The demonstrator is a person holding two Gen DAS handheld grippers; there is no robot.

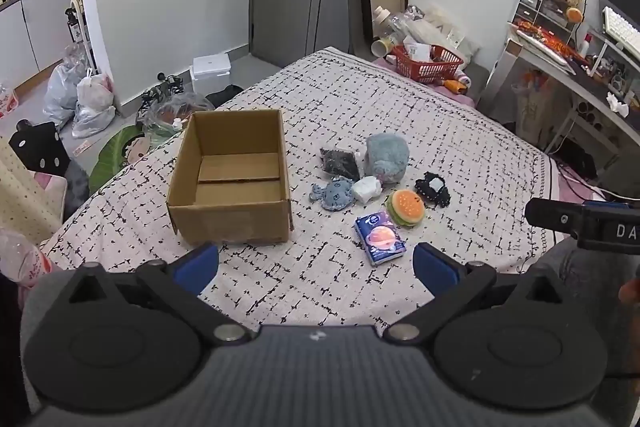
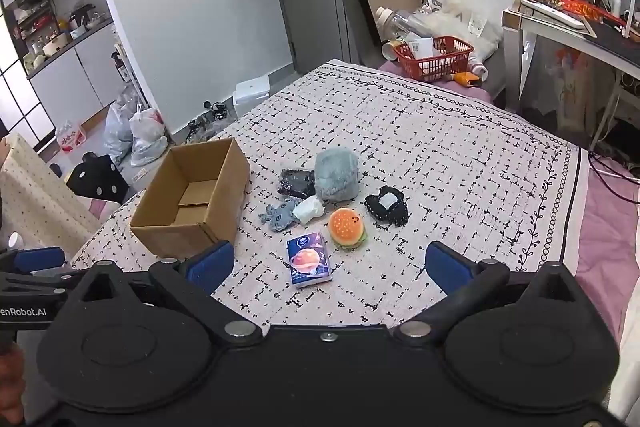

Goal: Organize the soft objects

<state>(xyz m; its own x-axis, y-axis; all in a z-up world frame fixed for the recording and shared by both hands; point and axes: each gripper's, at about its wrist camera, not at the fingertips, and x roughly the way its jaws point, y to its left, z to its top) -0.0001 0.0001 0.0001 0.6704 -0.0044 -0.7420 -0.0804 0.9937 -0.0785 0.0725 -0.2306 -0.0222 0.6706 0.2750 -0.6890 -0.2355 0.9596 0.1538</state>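
Right of the open cardboard box [image 1: 230, 179] on the bed [image 1: 400, 115] lie a burger plush [image 1: 405, 207], tissue pack [image 1: 380, 237] and grey plush ball [image 1: 387, 159]. Left tongs [image 1: 316, 263] and right tongs [image 2: 330, 267] hover spread, empty.

An open cardboard box [image 1: 230, 183] sits empty on the bed; beside it cluster the soft things — grey fluffy plush [image 1: 387, 158], burger toy [image 1: 405, 207], blue tissue pack [image 1: 379, 237], grey doll [image 1: 335, 191], black pouches [image 1: 341, 163].

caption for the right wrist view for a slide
Open right tool above soft toys beside an empty cardboard box.
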